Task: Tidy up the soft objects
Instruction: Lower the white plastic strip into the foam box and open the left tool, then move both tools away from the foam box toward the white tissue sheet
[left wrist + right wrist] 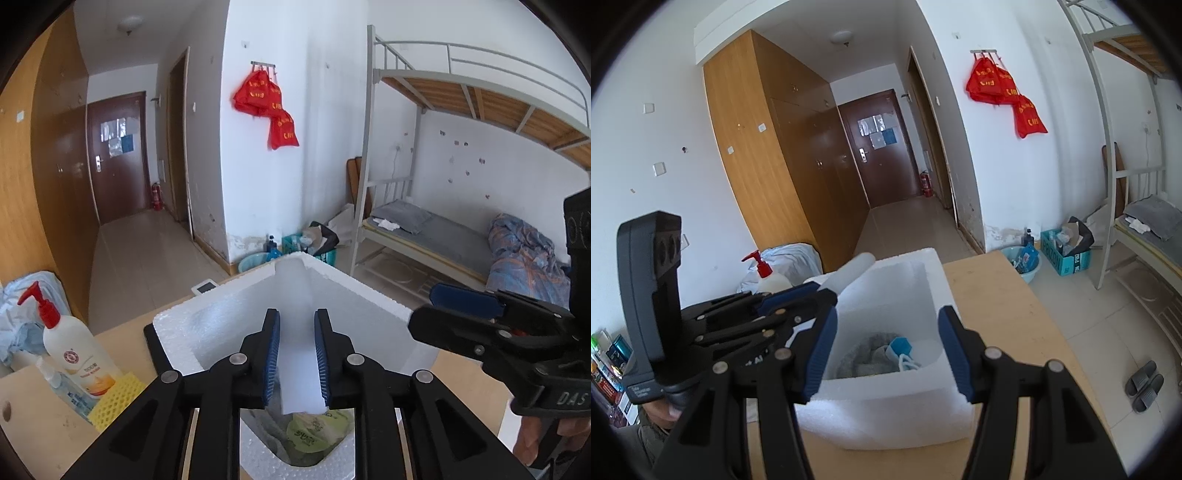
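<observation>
Black linkages fill the bottom of the left wrist view, leading to the left tool (295, 354), tilted downward over a white foam box (354, 295). Its blue pads flank a white foam strip (299, 369) that sits between them; whether they press it cannot be told. Beside it on the right, the right tool (888, 354) is spread wide with nothing between its pads, hovering at the box's near wall. A hand (661, 410) shows under the left tool's handle. Inside the box lie a green pouch (314, 432), grey cloth (860, 354) and a small blue-and-white item (901, 347). The box rests on a wooden desk (997, 295). Left of it stand a red-capped pump bottle (74, 350) and a yellow mesh sponge (118, 398).
</observation>
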Motion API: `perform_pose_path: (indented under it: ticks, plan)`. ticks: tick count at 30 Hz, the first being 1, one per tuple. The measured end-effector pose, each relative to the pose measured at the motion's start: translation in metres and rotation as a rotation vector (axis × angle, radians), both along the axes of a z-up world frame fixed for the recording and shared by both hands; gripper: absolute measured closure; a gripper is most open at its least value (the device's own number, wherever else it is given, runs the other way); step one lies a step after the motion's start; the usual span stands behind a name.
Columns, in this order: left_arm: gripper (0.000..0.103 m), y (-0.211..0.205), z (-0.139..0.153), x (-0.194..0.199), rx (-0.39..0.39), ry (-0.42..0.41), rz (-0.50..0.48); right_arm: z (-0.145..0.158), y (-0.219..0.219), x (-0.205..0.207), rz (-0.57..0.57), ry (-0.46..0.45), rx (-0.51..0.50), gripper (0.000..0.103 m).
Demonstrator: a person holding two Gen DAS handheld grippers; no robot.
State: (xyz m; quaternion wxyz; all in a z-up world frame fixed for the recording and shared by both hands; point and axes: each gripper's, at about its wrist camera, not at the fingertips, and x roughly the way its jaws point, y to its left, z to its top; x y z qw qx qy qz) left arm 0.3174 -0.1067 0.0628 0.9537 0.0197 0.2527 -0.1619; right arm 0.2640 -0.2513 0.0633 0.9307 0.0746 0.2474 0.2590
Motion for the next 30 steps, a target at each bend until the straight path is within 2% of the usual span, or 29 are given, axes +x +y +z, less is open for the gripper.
perform_pose_path:
  ticks: [4,5,6,7,8,9,11,19,30]
  plan:
    - [0.078,0.002,0.000,0.000,-0.002,0.005,0.008,0.000,0.001,-0.002,0.003,-0.005,-0.006,0.041]
    - [0.074,0.001,0.000,0.000,0.002,0.005,0.007,0.000,0.001,-0.002,0.003,-0.004,-0.004,0.041]
    - [0.061,0.001,0.000,-0.001,0.011,0.002,0.012,0.001,0.001,-0.002,0.001,-0.005,-0.005,0.041]
    - [0.053,0.001,0.000,-0.002,0.014,-0.003,0.016,0.001,0.001,-0.002,-0.001,-0.006,-0.006,0.041]
    - [0.035,0.003,0.002,-0.004,0.012,-0.020,0.030,0.001,0.000,-0.003,-0.002,-0.007,-0.005,0.041]
    - [0.026,0.004,0.003,-0.005,0.011,-0.035,0.041,0.002,0.000,-0.003,-0.001,-0.008,-0.004,0.041]
    - [0.024,0.007,0.006,-0.007,0.007,-0.056,0.065,0.003,-0.001,-0.005,-0.004,-0.012,-0.003,0.041]
    - [0.023,0.018,0.010,-0.013,0.012,-0.053,0.092,0.005,0.001,-0.010,0.003,-0.018,0.001,0.041]
    - [0.022,0.044,0.022,-0.059,0.002,-0.073,0.152,0.010,0.016,-0.034,0.053,-0.027,-0.001,0.041]
